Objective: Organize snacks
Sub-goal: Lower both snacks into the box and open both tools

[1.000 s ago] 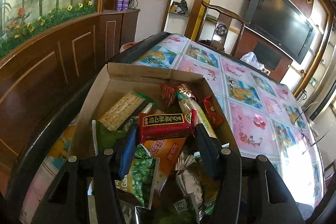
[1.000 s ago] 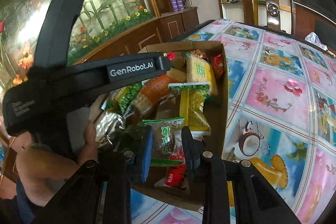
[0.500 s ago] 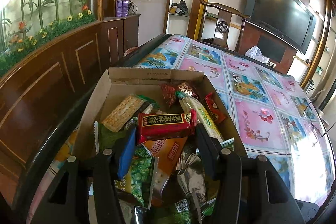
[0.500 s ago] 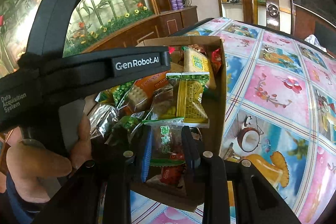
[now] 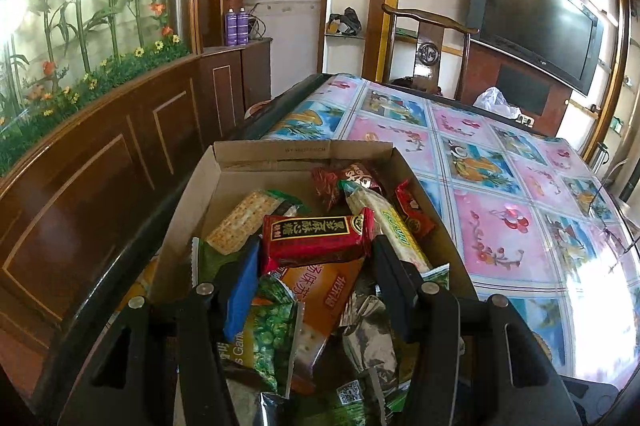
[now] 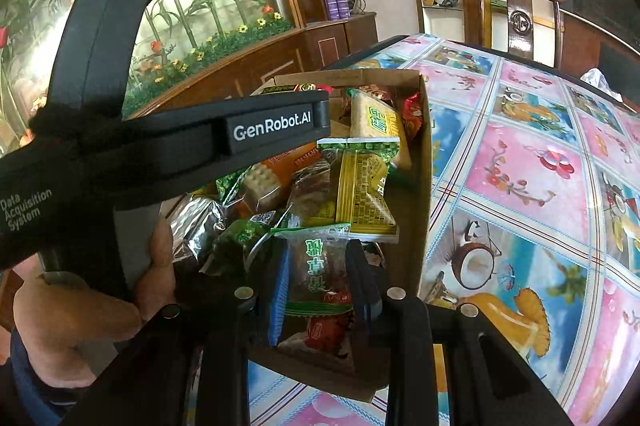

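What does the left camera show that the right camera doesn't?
Only the left view shows the television on the wall and the left gripper clamped on a red snack bar. Only the right view shows the person's hand holding the other gripper's handle, and the right gripper pinching a clear green-printed packet. Both show the cardboard box full of snacks, the flowery tablecloth, the wooden chair and two purple bottles.
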Available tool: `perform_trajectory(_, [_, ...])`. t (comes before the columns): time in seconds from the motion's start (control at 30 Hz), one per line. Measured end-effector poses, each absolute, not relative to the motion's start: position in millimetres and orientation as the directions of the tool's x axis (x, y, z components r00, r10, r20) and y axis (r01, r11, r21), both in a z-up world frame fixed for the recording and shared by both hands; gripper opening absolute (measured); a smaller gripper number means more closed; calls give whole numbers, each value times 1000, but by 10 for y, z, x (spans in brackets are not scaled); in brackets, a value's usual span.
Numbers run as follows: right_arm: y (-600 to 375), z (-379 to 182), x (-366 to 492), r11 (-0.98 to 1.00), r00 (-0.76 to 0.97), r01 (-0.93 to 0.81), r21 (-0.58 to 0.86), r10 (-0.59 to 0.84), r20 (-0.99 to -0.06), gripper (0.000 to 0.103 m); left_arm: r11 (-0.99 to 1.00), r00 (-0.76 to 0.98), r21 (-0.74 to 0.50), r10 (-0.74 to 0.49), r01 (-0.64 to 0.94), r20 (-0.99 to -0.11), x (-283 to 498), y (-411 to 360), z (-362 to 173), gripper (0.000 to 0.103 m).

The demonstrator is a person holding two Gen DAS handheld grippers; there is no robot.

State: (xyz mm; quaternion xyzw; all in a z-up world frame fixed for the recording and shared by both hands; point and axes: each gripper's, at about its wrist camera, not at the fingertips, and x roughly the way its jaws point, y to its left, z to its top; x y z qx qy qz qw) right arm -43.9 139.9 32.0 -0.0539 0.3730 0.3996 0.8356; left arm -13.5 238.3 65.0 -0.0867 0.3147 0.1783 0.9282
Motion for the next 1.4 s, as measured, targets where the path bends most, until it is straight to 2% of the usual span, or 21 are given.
perform_trajectory(0.83, [1394,320,-437,675,403,-709,207,627,-667,31,918,742,0,321,-397,-589,-159,2319,687,56])
perform_trajectory(1.4, [1382,322,-441,674,403,-711,203,626,-667,33,915,742,13,336,-404,-581,-179,2340,734,62])
